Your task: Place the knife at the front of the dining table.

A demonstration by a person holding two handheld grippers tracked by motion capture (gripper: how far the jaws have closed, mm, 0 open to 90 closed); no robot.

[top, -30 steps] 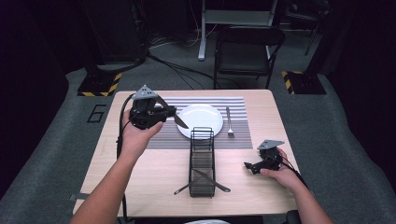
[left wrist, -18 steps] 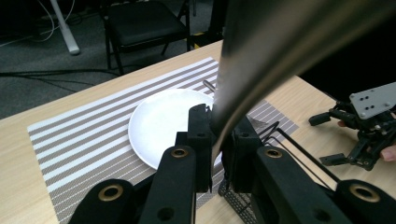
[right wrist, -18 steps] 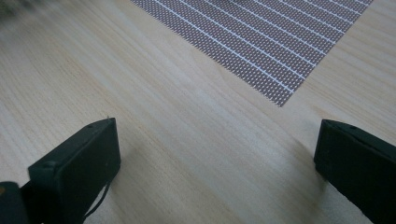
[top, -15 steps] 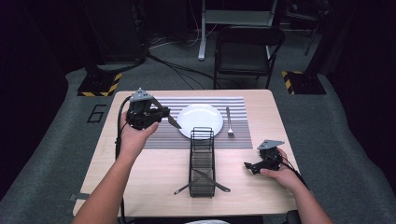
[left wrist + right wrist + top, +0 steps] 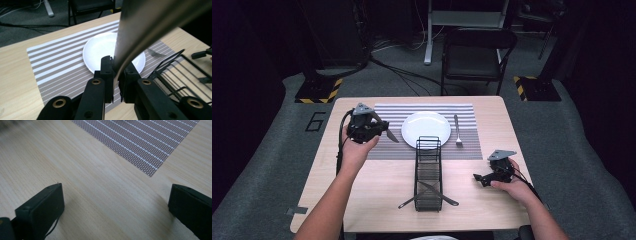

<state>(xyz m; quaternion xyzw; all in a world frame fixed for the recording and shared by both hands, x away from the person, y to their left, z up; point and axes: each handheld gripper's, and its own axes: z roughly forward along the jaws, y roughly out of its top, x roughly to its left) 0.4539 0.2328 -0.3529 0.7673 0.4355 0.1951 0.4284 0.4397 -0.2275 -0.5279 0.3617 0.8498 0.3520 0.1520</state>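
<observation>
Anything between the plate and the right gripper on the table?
High view: the fork lies on the striped placemat right of the plate; beyond it, bare wood to the right gripper.

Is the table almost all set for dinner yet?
Partly. The plate lies on the striped placemat and a fork lies to its right. The left gripper holds a knife above the mat, left of the plate. Two more pieces of cutlery wait in the wire rack. The right gripper is open.

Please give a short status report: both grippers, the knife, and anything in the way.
Left gripper shut on knife, held above placemat left of plate. Right gripper open, low over bare table. Nothing blocking; rack stands beside.
</observation>
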